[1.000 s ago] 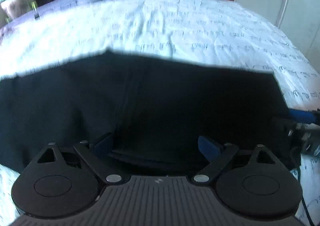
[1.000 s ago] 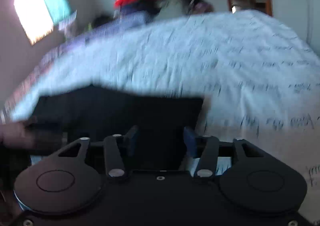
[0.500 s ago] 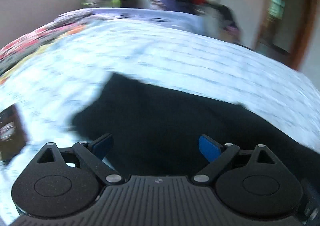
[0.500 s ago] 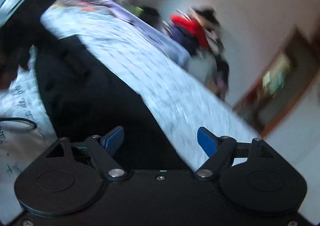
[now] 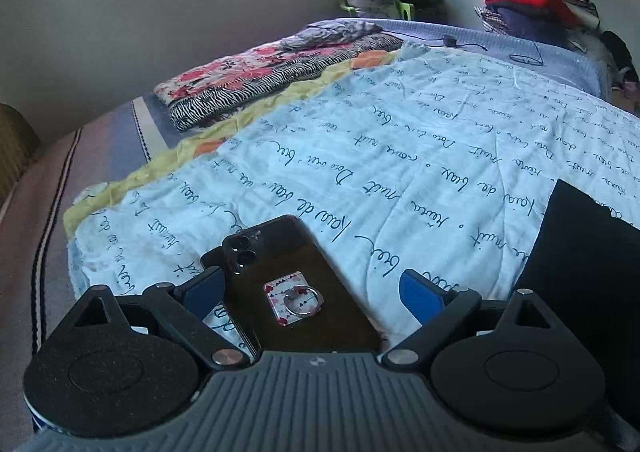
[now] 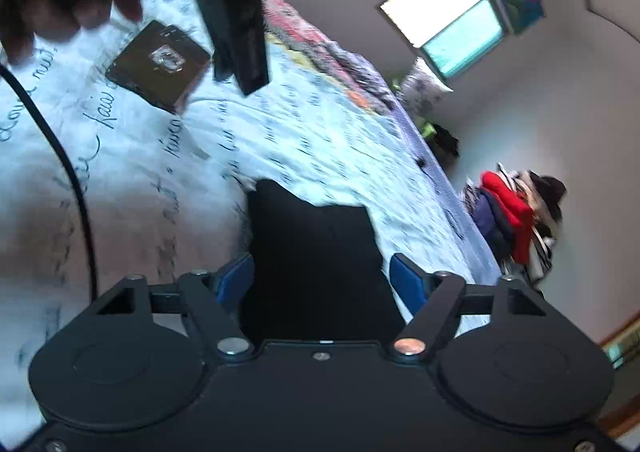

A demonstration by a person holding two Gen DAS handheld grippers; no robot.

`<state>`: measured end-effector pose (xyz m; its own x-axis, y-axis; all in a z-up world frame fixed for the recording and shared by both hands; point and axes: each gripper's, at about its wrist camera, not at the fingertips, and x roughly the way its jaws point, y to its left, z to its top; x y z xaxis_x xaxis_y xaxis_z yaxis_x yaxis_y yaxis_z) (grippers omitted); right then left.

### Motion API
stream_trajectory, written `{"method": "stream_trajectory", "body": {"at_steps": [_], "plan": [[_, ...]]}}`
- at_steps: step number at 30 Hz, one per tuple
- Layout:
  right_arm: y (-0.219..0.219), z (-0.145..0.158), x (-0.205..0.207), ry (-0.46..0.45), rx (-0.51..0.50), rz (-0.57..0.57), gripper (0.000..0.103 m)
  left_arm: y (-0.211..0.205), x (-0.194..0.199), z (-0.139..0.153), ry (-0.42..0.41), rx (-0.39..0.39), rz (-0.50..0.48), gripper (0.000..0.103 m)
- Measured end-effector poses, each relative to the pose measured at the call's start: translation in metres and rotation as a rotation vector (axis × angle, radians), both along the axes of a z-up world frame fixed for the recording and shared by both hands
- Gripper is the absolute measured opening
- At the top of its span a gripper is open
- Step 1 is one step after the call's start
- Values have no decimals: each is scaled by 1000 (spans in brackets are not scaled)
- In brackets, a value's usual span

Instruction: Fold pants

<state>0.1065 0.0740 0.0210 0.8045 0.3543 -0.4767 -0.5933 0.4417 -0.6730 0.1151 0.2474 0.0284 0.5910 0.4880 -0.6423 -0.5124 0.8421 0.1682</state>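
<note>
Right wrist view shows the folded black fabric pants (image 6: 316, 256) lying on the script-printed white quilt (image 6: 160, 156) between the right gripper (image 6: 322, 278)'s closing, ungripping blue pads, while the left gripper (image 5: 316, 288) hangs released over a black phone (image 5: 296, 284), so both should probably return squarely to the pants' edge.

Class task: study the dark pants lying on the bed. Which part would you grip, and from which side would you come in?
Probably the near straight edge of the pants, approached low from the front, where the right gripper already faces them with closing jaws. The cloth lies flat on the quilt, so only an edge gives the pads something to pinch.
</note>
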Motion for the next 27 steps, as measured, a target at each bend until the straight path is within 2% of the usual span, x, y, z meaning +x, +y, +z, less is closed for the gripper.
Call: {"method": "stream_trajectory", "body": {"at_steps": [5,9,12,14,16,18,22,27], "plan": [[25,-23,10,29,-75,-8,54,2,6,-9,-3,-136,-102,97],[41,-37,16,-14,-126,-36,44,5,19,-20,-15,-271,-167,97],[49,-41,18,-27,-142,-37,34,9,29,-26,-19,-350,-177,96],[52,-43,16,-50,-150,-35,28,14,38,-31,-17,-454,-205,96],[48,-39,13,-56,-115,-35,21,20,47,-39,-8,-596,-223,96],[38,-26,14,-18,-29,-42,16,24,55,-46,-19,-713,-252,97],[9,4,18,88,150,-47,16,31,75,-65,-53,-928,-231,101],[-12,25,17,122,224,-33,16,26,103,-79,-101,-1145,-227,102]]}}
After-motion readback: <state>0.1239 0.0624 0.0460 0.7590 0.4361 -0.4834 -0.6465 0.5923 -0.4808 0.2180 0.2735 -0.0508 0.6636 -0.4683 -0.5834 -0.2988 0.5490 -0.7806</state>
